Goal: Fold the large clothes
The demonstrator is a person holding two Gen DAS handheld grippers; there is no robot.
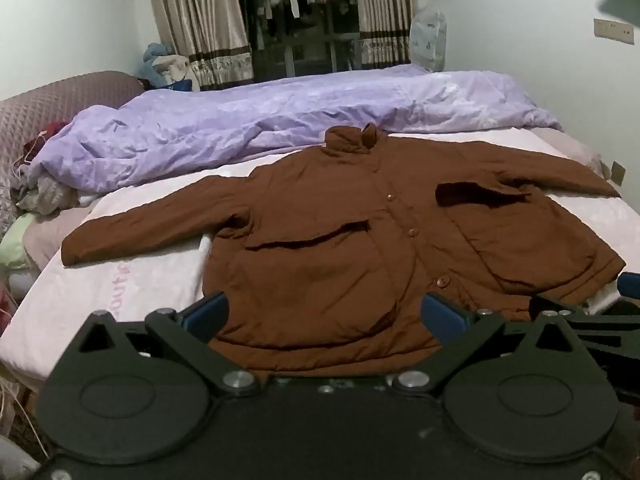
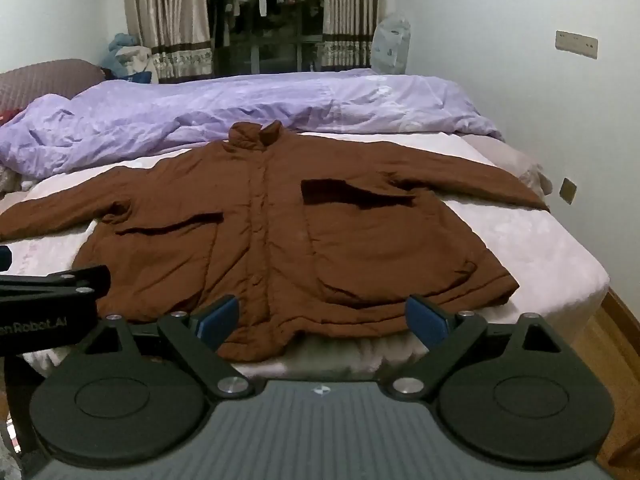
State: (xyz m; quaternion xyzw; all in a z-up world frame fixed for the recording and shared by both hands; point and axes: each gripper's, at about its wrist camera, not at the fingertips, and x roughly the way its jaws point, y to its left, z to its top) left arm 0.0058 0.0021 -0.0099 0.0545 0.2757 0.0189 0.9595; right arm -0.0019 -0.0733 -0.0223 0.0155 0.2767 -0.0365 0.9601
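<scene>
A large brown buttoned jacket (image 1: 352, 216) (image 2: 280, 216) lies flat, front up, on the pale pink bed sheet (image 1: 140, 280) (image 2: 540, 248). Its collar points toward the far side and both sleeves are spread out sideways. My left gripper (image 1: 324, 312) hovers open over the jacket's near hem, nothing between its blue pads. My right gripper (image 2: 320, 312) hangs open above the hem near the bed's front edge, also holding nothing. In the right wrist view, part of the left gripper shows at the left edge.
A crumpled purple duvet (image 1: 280, 120) (image 2: 240, 108) lies across the far half of the bed. Loose clothes (image 1: 44, 192) are piled at the left by a padded headboard (image 1: 60, 96). Curtains and a window (image 2: 260, 20) stand behind. Wooden floor (image 2: 616, 344) shows at the right.
</scene>
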